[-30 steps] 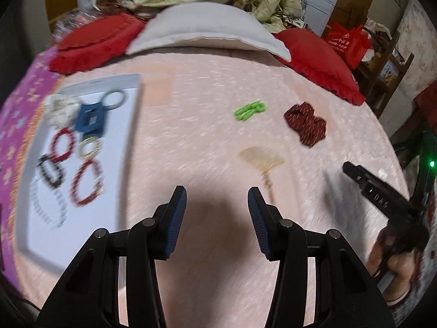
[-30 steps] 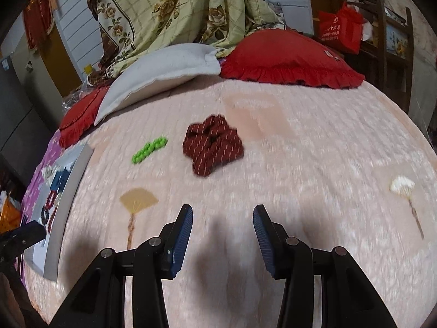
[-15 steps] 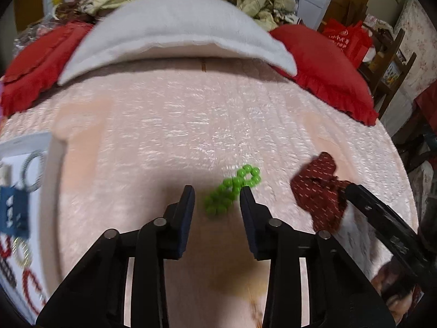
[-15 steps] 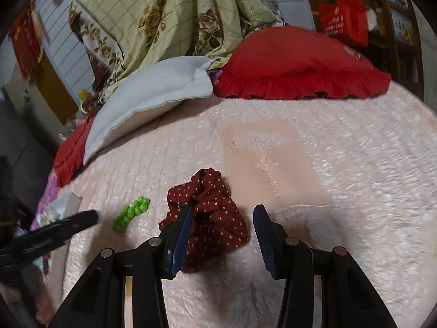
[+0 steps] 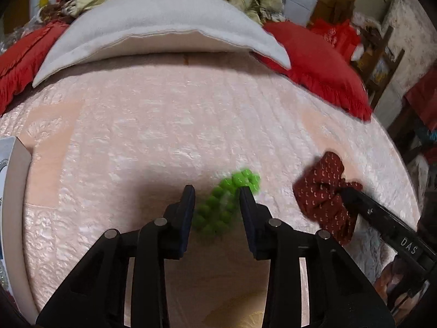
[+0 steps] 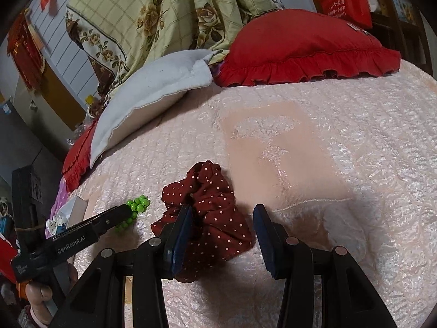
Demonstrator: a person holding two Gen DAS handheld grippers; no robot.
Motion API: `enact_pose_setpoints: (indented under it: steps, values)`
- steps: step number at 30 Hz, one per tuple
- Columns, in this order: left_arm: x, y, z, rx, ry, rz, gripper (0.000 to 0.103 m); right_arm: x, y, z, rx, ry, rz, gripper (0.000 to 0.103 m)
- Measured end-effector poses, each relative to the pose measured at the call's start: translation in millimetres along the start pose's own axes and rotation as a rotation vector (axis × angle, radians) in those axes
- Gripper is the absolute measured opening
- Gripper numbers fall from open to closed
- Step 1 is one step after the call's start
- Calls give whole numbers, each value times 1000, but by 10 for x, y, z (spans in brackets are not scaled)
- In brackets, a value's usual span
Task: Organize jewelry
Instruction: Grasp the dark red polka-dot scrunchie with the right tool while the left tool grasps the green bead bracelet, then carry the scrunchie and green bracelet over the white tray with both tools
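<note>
Straddling a green plastic bead bracelet, the left gripper has its two black fingers parted, one on each side of the bunched beads, with gaps showing between pads and beads, so nothing is clamped. The bracelet lies on the pale pink quilted bedspread, blurred in the left wrist view, its far end poking out past the right fingertip. In the right wrist view the same beads sit at the tip of the left gripper's finger, partly hidden by it.

To the right of the bracelet, near but apart from it, lies a dark red fabric scrunchie with small white dots. The right gripper is spread wide over it: the left finger rests in the scrunchie's folds while the right finger stands over bare bedspread, clear of the cloth. It is not squeezing anything. From the left wrist view, the scrunchie is seen with one black finger of the right gripper lying across its right side.

At the far left edge of the left wrist view is the corner of a white flat tray. Along the far side of the bed lie a white pillow and a red frilled cushion, with a yellow-green floral blanket heaped behind them.
</note>
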State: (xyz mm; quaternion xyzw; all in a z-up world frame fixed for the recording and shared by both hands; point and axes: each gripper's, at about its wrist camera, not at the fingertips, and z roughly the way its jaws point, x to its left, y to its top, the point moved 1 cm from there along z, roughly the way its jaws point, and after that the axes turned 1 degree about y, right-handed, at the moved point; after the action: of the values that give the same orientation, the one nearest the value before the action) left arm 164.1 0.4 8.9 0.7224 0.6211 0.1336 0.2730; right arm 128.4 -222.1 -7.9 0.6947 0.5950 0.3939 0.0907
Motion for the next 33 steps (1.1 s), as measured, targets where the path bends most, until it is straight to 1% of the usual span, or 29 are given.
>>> enact_pose_setpoints:
  steps: [2,3,4,5,6,7,8,9,12,17,20,22,24,27,33]
  values:
    - [-185,-60,41,-3,70,102,33,36,-10,6,1,3,-24,44]
    - [-277,-94,54,-12,91,139,23,59,-11,14,1,5,-35,44]
    - [-309,-107,46,-10,80,146,18,92,-13,27,4,8,-50,42]
    - [-335,-119,34,4,61,135,17,111,-18,35,5,11,-60,30]
    - [-345,-130,21,11,49,122,16,130,-27,45,12,15,-73,23]
    - [-350,-146,-2,12,43,111,15,148,-35,55,19,19,-84,20]
    - [-358,-158,-18,13,41,105,15,156,-40,51,17,22,-90,14]
    - [-357,-169,-45,14,36,95,8,158,-44,38,10,26,-92,12]
    - [-313,-220,-263,5,6,57,8,115,-46,22,7,37,-76,11]
    - [-329,-291,-666,-23,-31,35,8,64,-52,-23,-3,46,-53,10]
    - [-269,-348,-935,-35,-63,-4,8,48,-64,-71,-19,32,-46,10]
    - [-203,-406,-1104,-39,-71,-22,8,62,-80,-108,-27,9,-48,10]
    - [-129,-472,-1292,-49,-71,-37,8,104,-107,-150,-19,8,-41,9]
    - [-30,-594,-1626,-80,-44,-39,8,199,-191,-323,-20,27,-36,9]
    - [232,-851,-2153,-128,-25,-81,8,566,-382,-784,-34,56,-102,9]
